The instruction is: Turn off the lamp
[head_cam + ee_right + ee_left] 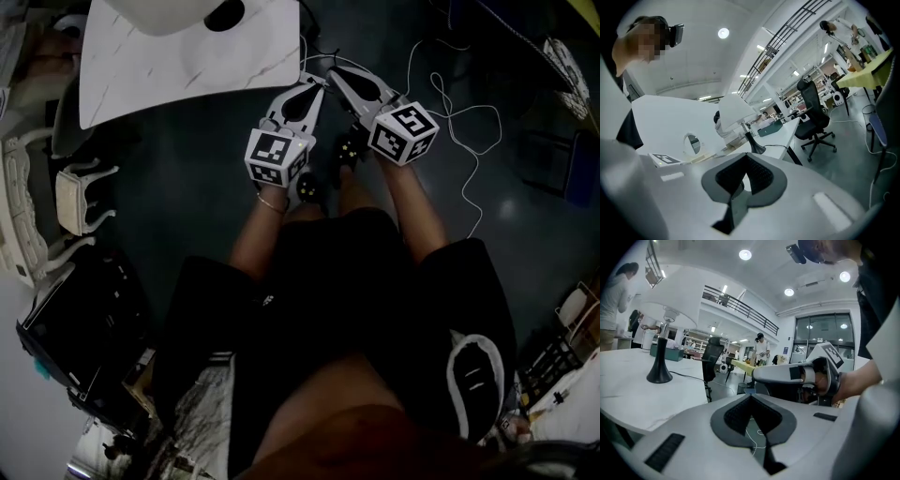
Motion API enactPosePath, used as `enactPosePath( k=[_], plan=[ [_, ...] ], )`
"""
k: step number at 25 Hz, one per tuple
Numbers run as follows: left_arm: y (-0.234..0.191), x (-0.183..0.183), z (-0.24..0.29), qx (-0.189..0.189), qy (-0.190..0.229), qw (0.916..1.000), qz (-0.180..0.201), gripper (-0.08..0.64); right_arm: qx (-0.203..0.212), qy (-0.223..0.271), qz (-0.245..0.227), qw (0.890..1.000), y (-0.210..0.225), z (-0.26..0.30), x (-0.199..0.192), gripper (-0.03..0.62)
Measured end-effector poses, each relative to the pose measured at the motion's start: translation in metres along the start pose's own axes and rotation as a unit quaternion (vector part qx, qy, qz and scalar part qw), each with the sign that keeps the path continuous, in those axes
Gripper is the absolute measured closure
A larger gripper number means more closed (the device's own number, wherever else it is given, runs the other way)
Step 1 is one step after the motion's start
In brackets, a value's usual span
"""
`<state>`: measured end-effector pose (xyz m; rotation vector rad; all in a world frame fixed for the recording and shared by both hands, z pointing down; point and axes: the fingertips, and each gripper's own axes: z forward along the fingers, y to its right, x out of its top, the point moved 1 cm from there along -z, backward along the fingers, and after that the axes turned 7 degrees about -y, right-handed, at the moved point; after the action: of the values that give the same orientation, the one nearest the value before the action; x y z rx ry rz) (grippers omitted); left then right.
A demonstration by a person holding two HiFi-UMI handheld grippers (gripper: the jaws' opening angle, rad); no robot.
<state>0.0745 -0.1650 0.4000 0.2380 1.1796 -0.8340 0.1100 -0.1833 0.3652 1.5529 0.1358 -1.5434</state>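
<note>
- The lamp (173, 11) stood on the far part of the white marbled bench (187, 80). Its black foot (659, 373) sat upright under the white shade, and a cord ran off from it.
- The left gripper (312, 86) hung in the air just off the bench's near right corner, its fingers (733, 416) clenched on nothing.
- The right gripper (336, 71) was just beside it, tips close together, its fingers (724, 178) clenched too and empty.
- Neither gripper touched the lamp.
- A white cable (459, 122) snaked over the dark floor to the right.
</note>
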Motion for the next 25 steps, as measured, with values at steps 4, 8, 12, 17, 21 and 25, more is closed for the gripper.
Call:
enactPosePath(
  k=[4, 8, 12, 17, 21, 25],
  plan=[
    [0.003, 0.021, -0.009, -0.001, 0.016, 0.9998, 0.013, 0.554, -0.003, 0.013, -0.009, 1.0, -0.014, -0.006, 0.019, 0.592],
    [0.001, 0.041, -0.019, 0.006, 0.027, 0.9995, 0.016, 0.554, -0.007, 0.025, -0.016, 1.0, -0.025, -0.012, 0.034, 0.592],
    [0.003, 0.062, -0.031, 0.013, 0.047, 0.9984, 0.028, 0.554, 0.002, 0.04, -0.018, 0.999, -0.04, -0.019, 0.045, 0.592],
    [0.009, 0.083, -0.039, 0.006, 0.061, 0.997, 0.047, 0.554, 0.006, 0.051, -0.026, 0.998, -0.053, -0.031, 0.06, 0.592],
    [0.012, 0.098, -0.045, 0.006, 0.085, 0.9957, 0.038, 0.554, 0.006, 0.059, -0.033, 0.998, -0.059, -0.035, 0.071, 0.592],
    [0.019, 0.108, -0.046, -0.001, 0.091, 0.9946, 0.049, 0.554, 0.001, 0.076, -0.044, 0.996, -0.064, -0.039, 0.086, 0.592]
  ],
)
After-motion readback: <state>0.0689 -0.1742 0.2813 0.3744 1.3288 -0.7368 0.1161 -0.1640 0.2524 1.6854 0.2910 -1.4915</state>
